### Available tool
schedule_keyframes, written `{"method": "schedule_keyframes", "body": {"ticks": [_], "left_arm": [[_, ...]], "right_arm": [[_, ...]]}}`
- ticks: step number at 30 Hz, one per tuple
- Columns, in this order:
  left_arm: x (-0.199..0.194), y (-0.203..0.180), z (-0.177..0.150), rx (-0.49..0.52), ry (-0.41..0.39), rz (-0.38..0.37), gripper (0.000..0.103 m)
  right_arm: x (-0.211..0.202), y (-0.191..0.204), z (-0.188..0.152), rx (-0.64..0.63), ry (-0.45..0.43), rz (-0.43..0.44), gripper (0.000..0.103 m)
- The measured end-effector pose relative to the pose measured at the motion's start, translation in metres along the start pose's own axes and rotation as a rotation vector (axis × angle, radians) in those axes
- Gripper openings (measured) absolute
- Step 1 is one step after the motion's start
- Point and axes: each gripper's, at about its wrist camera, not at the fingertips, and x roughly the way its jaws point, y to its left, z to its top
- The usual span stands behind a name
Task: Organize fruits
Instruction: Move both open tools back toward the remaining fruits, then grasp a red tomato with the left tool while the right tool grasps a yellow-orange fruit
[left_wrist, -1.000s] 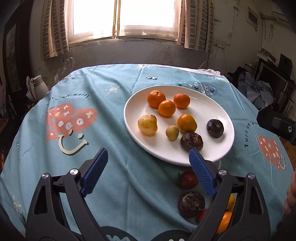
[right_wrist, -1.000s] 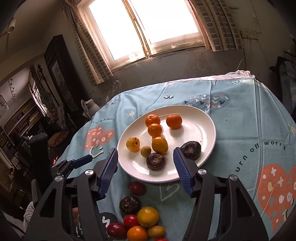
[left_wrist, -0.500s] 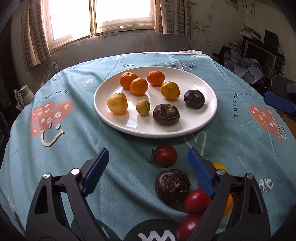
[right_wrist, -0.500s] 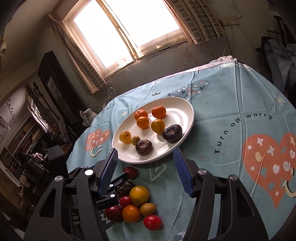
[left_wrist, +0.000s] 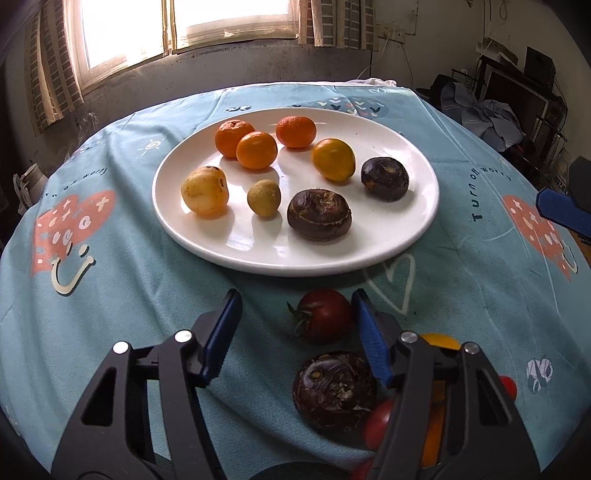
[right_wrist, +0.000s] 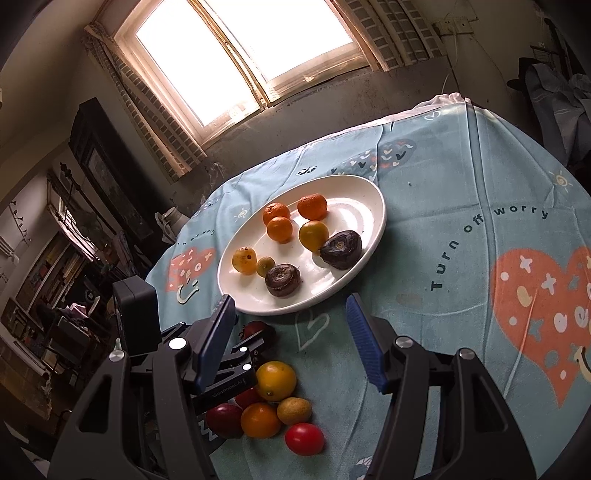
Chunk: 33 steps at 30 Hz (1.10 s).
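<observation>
A white oval plate (left_wrist: 413, 236) (right_wrist: 373, 206) on the blue tablecloth holds several fruits: oranges, yellow ones and two dark brown ones. Loose fruit lies in front of it: a red tomato (left_wrist: 325, 314), a dark brown fruit (left_wrist: 334, 391), and in the right wrist view an orange-yellow fruit (right_wrist: 276, 380) and a red tomato (right_wrist: 304, 438). My left gripper (left_wrist: 295, 332) is open, low over the cloth, with the tomato just inside its right finger. It also shows in the right wrist view (right_wrist: 243, 354). My right gripper (right_wrist: 291, 343) is open and empty above the loose pile.
The round table's edge curves close on all sides. A window is behind the table. Dark furniture and clutter stand at the left and right. A blue finger pad (left_wrist: 563, 212) of the right gripper shows at the right edge.
My left gripper has moved forward and down toward the loose fruit; the tomato is now beside its right finger. My right gripper has drawn back and tilted.
</observation>
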Motion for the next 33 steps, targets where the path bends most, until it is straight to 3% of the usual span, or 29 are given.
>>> {"method": "schedule_keyframes", "body": {"ticks": [7, 15, 20, 27, 33], "left_arm": [[0.002, -0.008, -0.001, 0.022, 0.007, -0.072, 0.031], [-0.020, 0.012, -0.005, -0.026, -0.034, -0.010, 0.030], [-0.039, 0.043, -0.007, -0.125, -0.063, 0.038, 0.030], [-0.047, 0.061, -0.015, -0.188, -0.059, 0.030, 0.030], [-0.045, 0.056, -0.016, -0.170, -0.053, 0.023, 0.030]], "right_arm": [[0.005, 0.001, -0.003, -0.002, 0.018, -0.004, 0.063], [0.015, 0.008, -0.009, -0.045, 0.058, -0.003, 0.063], [0.040, 0.019, -0.025, -0.107, 0.167, 0.010, 0.063], [0.053, 0.032, -0.044, -0.182, 0.242, 0.030, 0.063], [0.066, 0.030, -0.055, -0.218, 0.273, -0.011, 0.048]]}}
